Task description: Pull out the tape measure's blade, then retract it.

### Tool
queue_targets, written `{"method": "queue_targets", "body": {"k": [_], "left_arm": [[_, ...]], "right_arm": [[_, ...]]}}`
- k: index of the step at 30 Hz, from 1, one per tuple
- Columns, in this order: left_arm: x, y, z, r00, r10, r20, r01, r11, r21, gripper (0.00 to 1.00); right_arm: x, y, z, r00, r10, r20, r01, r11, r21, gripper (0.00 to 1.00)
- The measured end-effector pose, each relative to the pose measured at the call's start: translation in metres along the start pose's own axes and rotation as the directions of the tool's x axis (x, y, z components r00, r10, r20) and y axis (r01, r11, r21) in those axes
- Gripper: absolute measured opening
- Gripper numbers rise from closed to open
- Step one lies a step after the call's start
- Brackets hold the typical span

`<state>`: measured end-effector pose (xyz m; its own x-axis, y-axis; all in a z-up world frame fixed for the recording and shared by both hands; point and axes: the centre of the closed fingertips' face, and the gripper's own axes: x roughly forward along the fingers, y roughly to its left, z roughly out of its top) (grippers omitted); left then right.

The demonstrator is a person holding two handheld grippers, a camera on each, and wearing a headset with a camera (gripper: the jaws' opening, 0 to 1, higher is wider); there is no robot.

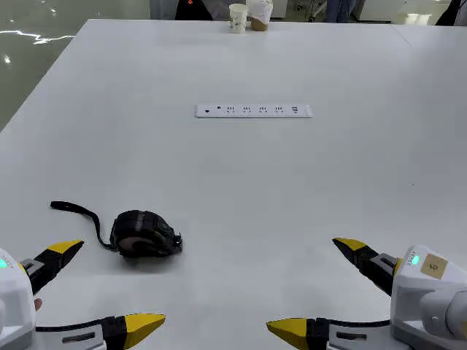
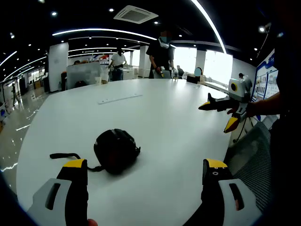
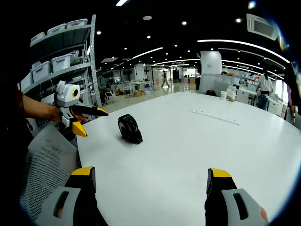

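Evidently unstarted: tape measure [image 1: 146, 235] lies untouched by the table's [image 1: 255, 182] near edge; left hand-held gripper [image 1: 113, 284] and right hand-held gripper [image 1: 310, 284] gape empty.

Matt black tape measure [image 1: 144, 233], smooth white table [image 1: 241, 182]

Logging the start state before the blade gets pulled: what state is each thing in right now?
tape measure: no blade out, untouched by either claw.
strap: lying loose, stretched out to the left.
left claw: open, empty.
right claw: open, empty.
power strip: lying flat, nothing plugged in.
paper cups: upright.
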<state>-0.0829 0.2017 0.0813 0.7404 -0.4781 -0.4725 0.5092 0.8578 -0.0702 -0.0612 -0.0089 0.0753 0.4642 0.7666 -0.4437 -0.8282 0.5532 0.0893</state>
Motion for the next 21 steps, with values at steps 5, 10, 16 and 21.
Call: {"method": "queue_targets", "body": {"k": [5,10,16,21], "left_arm": [[0.0000,-0.0004,0.0002,1.0000,-0.001,-0.002,0.001,1.000,0.005,0.99],[-0.0001,-0.0010,-0.0001,1.0000,-0.002,-0.007,0.002,1.000,0.013,0.99],[0.0003,-0.0008,0.0011,1.0000,-0.004,-0.009,0.004,1.000,0.021,0.99],[0.0019,-0.0002,0.0014,0.9998,-0.010,-0.015,0.010,0.999,0.033,0.99]], "right_arm": [[-0.0009,0.0008,-0.0015,1.0000,0.003,-0.007,-0.003,1.000,0.004,0.97],[-0.0018,-0.0007,-0.0005,1.0000,-0.006,0.002,0.006,1.000,-0.008,0.99],[-0.0024,-0.0017,-0.0026,0.9999,-0.008,-0.008,0.007,1.000,-0.014,0.99],[-0.0024,-0.0034,-0.0027,0.9999,-0.008,-0.011,0.008,1.000,-0.017,0.99]]}}
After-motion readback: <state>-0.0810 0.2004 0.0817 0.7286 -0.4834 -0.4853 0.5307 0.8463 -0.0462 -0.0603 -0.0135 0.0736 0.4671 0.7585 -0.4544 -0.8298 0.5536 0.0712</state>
